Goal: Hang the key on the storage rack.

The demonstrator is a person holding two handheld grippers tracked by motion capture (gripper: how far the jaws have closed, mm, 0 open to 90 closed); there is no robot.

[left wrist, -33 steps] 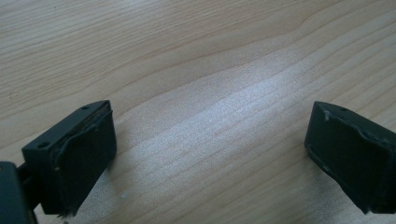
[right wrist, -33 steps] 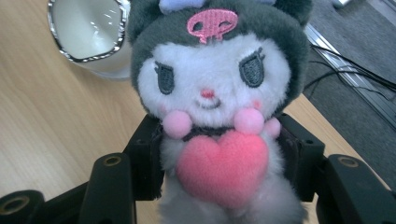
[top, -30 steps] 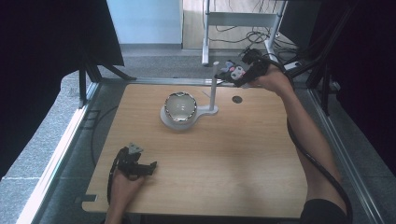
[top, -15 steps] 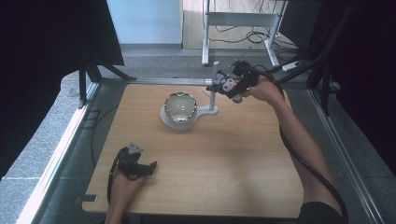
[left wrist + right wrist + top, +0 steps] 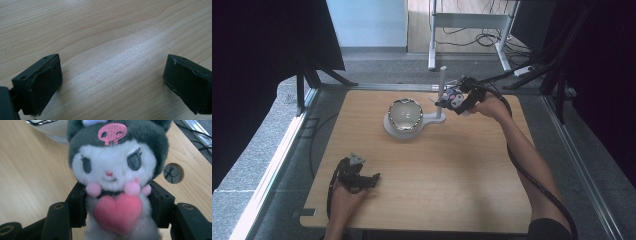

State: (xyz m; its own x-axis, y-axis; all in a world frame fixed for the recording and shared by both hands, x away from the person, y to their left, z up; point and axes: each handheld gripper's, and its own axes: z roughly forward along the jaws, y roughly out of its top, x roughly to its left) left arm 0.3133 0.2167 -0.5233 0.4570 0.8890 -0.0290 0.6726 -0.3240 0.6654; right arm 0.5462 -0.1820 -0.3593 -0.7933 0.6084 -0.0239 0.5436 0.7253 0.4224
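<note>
A plush toy (image 5: pixel 116 172) with a dark hood, a pink skull mark and a pink heart sits between the jaws of my right gripper (image 5: pixel 117 207), which is shut on its body. In the high view that gripper (image 5: pixel 458 99) holds the toy (image 5: pixel 454 96) above the table's far side, beside a white upright post (image 5: pixel 441 92). A shiny bowl (image 5: pixel 404 114) rests on the white stand base (image 5: pixel 428 120) to the left of the post. My left gripper (image 5: pixel 372 178) lies low near the front left, open, with bare wood between its pads (image 5: pixel 45 82).
The wooden table (image 5: pixel 437 185) has a round cable hole (image 5: pixel 173 173) near its far right side. Metal rails run along both sides. A white desk frame (image 5: pixel 467 25) and cables stand on the floor beyond.
My right gripper has carried the plush toy leftward and down, from the far right corner to beside the white post. The left gripper has stayed put.
</note>
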